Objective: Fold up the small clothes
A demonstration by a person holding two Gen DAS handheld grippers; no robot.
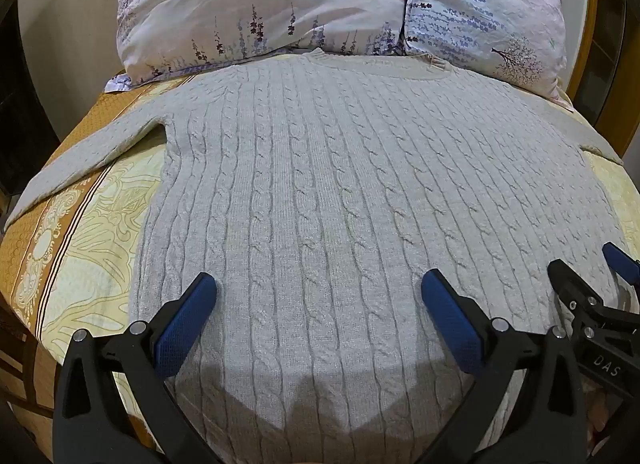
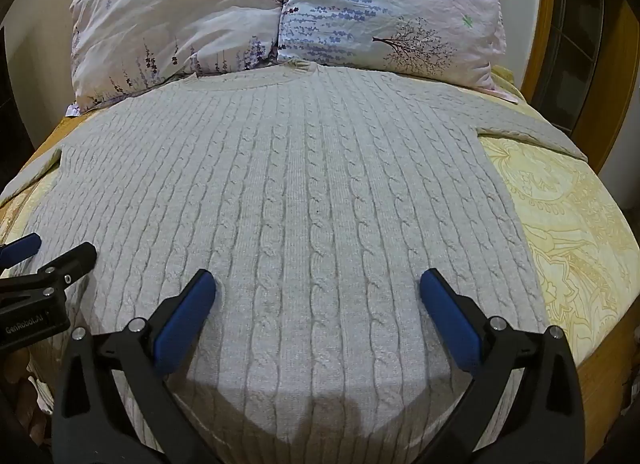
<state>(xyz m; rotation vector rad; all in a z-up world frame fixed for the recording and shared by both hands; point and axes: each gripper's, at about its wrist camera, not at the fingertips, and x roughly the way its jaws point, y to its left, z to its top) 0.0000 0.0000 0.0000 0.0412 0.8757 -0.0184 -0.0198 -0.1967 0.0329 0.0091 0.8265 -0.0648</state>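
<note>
A pale grey cable-knit sweater point(image 1: 320, 183) lies spread flat on the yellow patterned bedspread point(image 1: 92, 232), its neckline touching the lilac floral pillow point(image 1: 280, 3) and its hem on the side away from that pillow. Both sleeves stretch out sideways from the body — one point(image 1: 80, 151) off to the left, the other point(image 2: 532, 131) to the right — so no fold appears to have been made yet. The whole job seems to be ahead: sleeves in, sides over, then hem towards the pillow. The left gripper point(image 1: 318, 292) hovers over the lower body with its blue-padded jaws spread wide, holding nothing. The right gripper point(image 2: 318, 290) hangs just beside it, equally wide and empty — neither pinches the knit.
</note>
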